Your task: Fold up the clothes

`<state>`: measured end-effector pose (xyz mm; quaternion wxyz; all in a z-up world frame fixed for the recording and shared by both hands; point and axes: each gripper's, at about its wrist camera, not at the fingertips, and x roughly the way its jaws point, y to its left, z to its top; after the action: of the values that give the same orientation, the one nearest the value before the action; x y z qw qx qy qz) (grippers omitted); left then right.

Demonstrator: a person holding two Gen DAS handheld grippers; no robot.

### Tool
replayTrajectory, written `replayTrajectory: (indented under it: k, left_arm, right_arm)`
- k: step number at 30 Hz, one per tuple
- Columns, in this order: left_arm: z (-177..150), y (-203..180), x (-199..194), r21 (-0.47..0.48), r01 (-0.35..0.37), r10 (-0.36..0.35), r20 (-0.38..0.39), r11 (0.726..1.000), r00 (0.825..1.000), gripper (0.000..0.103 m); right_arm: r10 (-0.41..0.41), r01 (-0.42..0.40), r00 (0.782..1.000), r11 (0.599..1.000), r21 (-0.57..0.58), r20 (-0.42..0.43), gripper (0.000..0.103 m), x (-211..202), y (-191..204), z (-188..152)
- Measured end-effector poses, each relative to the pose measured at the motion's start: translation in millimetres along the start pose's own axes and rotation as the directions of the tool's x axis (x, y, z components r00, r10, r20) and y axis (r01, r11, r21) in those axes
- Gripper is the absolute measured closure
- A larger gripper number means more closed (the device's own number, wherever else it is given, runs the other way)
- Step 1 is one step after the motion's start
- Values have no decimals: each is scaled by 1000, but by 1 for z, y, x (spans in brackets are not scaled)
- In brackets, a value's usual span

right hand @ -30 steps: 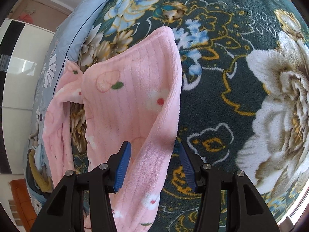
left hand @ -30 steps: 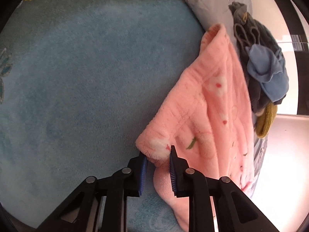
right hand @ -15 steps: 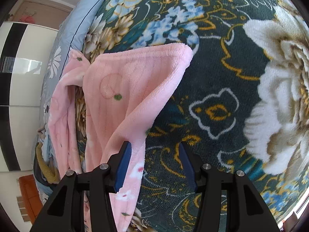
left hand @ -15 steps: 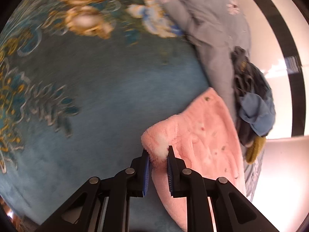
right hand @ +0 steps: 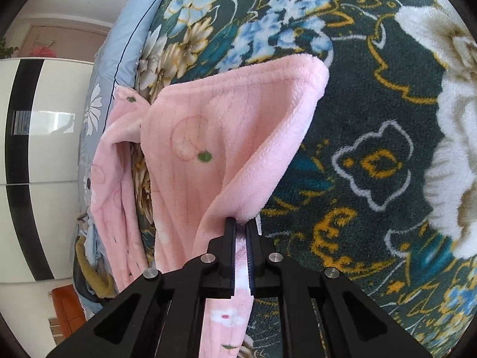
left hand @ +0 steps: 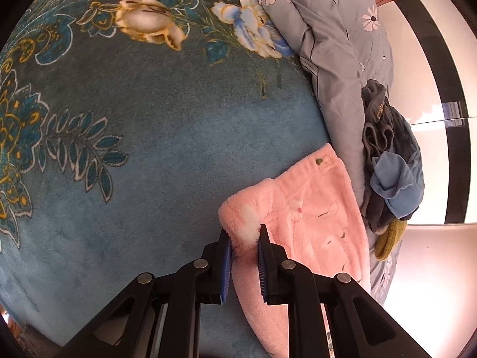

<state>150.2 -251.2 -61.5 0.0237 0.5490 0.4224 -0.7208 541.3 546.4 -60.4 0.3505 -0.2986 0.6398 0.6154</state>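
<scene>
Floral blanket [left hand: 155, 155]; pink garment [right hand: 226, 137]; no legible writing.

Pink fleece garment [right hand: 208, 137], dotted with small flowers and green leaves, sprawls half-folded on the floral blanket [right hand: 372, 113], one corner flipped over, its far end at the blanket's edge.

Both wrist cameras look steeply down along their own fingers, close over the floral blanket [left hand: 125, 155], the left view facing the grey quilt [left hand: 337, 59] at the blanket's edge, the right from across it, sharing the pink garment [right hand: 226, 137]
</scene>
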Motion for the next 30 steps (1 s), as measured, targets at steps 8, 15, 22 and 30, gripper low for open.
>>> replayTrajectory:
  k: [8,15,22,30]
  left_arm:
    - [-3,-18,-5,79,13,-13,4,997,1000,86]
    - [-11,6,11,22,-74,74,-24,997,997,86]
    - [-13,9,20,17,-98,98,-26,995,995,86]
    - [-15,4,19,-7,-95,95,-26,995,995,86]
  right_arm:
    - [106,-76,985,975,-210,135,101,-72,15,9]
    - [-119,122,991,991,-59,61,103,-36,-66,4]
    - [-34,36,994,999,-18,101,100,-52,-74,22]
    - [-37,34,995,999,33,92,72,-33,-61,40]
